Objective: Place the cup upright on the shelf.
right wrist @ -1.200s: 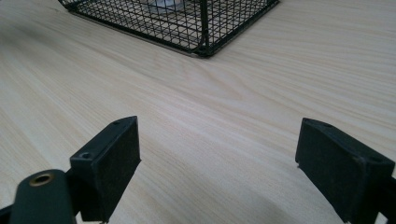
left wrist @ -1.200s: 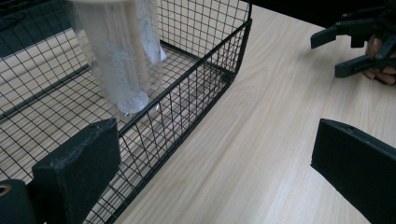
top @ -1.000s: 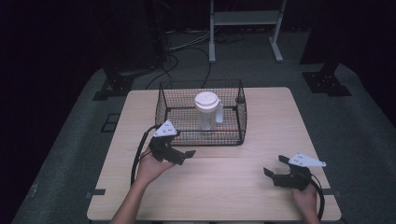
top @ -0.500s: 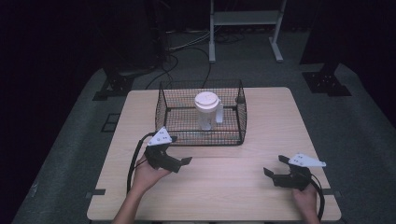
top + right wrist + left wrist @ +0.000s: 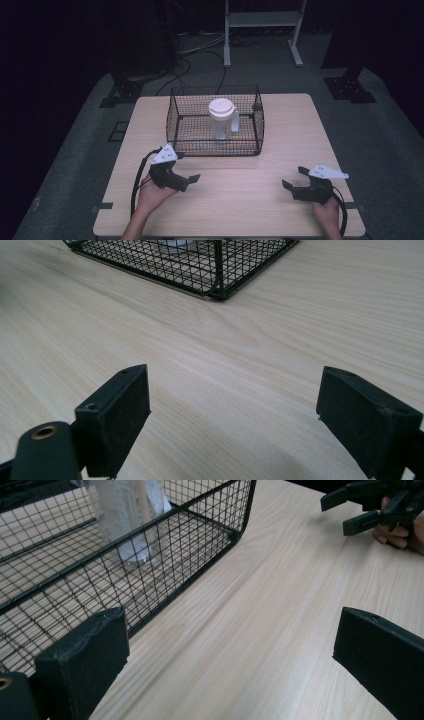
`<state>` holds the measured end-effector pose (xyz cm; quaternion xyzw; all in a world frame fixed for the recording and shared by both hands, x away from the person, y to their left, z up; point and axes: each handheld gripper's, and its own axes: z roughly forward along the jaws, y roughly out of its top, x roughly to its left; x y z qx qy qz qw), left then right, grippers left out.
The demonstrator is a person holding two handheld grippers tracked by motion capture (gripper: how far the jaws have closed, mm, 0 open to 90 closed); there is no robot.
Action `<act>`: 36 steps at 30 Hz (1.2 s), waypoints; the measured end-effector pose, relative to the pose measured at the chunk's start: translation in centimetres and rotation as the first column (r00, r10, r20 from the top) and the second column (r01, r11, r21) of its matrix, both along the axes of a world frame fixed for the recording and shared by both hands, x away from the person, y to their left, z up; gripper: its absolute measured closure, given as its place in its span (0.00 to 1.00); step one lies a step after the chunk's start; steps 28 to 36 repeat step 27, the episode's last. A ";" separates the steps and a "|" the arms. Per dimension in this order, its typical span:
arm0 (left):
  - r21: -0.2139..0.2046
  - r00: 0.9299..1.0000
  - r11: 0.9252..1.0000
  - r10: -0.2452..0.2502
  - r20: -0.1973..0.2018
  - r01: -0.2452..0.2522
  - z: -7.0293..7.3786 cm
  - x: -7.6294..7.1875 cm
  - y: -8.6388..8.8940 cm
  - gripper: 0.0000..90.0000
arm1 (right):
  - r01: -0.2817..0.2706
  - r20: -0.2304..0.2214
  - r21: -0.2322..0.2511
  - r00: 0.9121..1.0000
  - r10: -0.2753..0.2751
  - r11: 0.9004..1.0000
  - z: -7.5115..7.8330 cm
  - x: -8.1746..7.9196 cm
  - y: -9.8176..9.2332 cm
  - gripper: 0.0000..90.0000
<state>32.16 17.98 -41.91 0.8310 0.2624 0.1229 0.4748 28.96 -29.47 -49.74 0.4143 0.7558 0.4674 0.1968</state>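
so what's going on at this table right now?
A person holds a claw in each hand over the light wooden table. Both are open and hold nothing. The left claw sits just in front of the black wire mesh basket, which holds an upright white lidded cup. The right claw hovers near the table's front right.

A black wire basket (image 5: 175,131) stands on the far middle part of the wooden table (image 5: 280,165), its open top up and its long sides running left to right. Its walls and floor are a fine square mesh with rounded corners. Inside it a white lidded cup (image 5: 221,119) stands upright, a little right of the basket's centre and nearer its far wall. The cup has a round lid and a handle on its right side. Through the near mesh its pale lower body rests on the basket's floor.
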 end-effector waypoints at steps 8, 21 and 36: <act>-0.009 1.000 1.000 0.016 -0.014 -0.017 -0.8 -0.6 0.9 0.01 | 0.002 0.000 0.002 1.000 -0.002 1.000 0.0 0.0 0.0 0.14; -0.032 0.999 0.998 0.048 -0.014 -0.049 -2.2 -2.1 2.3 0.01 | -0.007 0.003 -0.010 1.000 0.007 1.000 0.0 0.0 0.1 0.14; -0.056 0.997 0.996 0.073 -0.019 -0.074 -3.0 -3.3 3.6 0.01 | -0.009 0.004 -0.012 1.000 0.009 1.000 0.0 0.0 0.1 0.14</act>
